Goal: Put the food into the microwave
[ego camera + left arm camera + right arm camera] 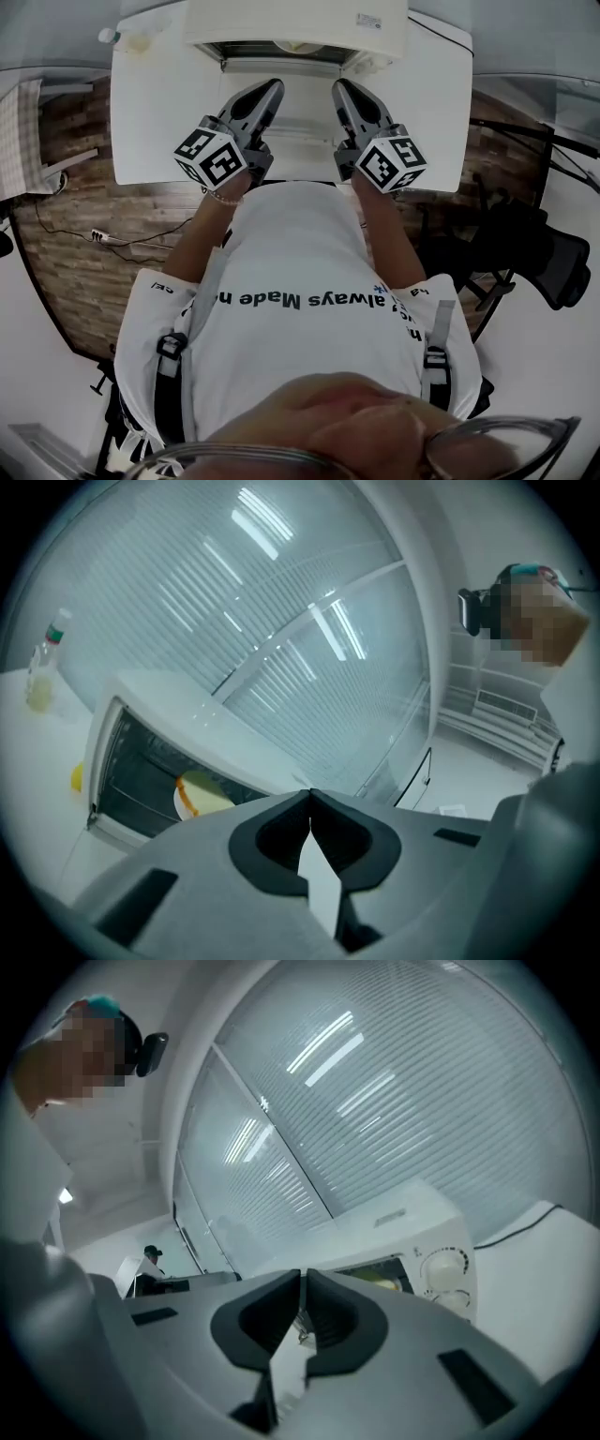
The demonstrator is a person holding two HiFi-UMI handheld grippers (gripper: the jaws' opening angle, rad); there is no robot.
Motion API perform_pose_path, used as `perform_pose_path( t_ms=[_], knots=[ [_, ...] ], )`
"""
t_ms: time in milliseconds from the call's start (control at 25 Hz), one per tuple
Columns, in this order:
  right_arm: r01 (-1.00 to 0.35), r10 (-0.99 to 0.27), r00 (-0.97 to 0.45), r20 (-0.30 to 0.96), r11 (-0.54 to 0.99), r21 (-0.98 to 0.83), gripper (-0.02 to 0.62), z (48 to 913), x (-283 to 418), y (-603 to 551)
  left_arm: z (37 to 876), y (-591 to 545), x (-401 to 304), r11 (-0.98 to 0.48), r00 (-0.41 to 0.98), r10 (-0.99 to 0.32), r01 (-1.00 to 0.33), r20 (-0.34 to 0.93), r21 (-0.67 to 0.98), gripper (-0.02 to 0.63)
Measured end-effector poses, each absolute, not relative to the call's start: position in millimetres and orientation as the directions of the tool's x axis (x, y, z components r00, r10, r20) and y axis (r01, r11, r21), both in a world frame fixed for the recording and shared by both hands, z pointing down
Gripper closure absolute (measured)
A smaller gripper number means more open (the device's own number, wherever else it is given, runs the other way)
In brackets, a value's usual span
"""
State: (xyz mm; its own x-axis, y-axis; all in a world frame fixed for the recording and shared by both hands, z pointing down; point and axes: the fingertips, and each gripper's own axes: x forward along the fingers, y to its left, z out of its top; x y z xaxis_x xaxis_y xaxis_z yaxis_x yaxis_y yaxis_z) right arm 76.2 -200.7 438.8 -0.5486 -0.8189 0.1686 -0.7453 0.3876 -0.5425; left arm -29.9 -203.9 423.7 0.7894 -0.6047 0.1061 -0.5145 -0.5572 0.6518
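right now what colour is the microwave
The microwave is white, clearest in the right gripper view.

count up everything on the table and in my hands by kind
microwave: 1
plate of food, inside the microwave: 1
bottle: 1
small yellow thing on the table: 1
tool: 2, the left tool and the right tool, both shut and empty
total: 6
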Motion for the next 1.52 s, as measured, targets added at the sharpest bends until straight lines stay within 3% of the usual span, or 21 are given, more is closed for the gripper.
perform_pose_path(
  t_ms=[600,1520],
  knots=[
    [-0.808,-0.8,-0.579,0.157,0.537,-0.241,0.572,351,56,-161,343,-171,-25,-0.706,0.791,-0.607,-0.58,0.073,0.406,0.594],
    [-0.787,-0.781,-0.615,0.111,0.6,-0.142,0.572,290,32,-139,291,-152,-27,-0.748,0.79,-0.612,-0.572,-0.016,0.337,0.594]
  ],
)
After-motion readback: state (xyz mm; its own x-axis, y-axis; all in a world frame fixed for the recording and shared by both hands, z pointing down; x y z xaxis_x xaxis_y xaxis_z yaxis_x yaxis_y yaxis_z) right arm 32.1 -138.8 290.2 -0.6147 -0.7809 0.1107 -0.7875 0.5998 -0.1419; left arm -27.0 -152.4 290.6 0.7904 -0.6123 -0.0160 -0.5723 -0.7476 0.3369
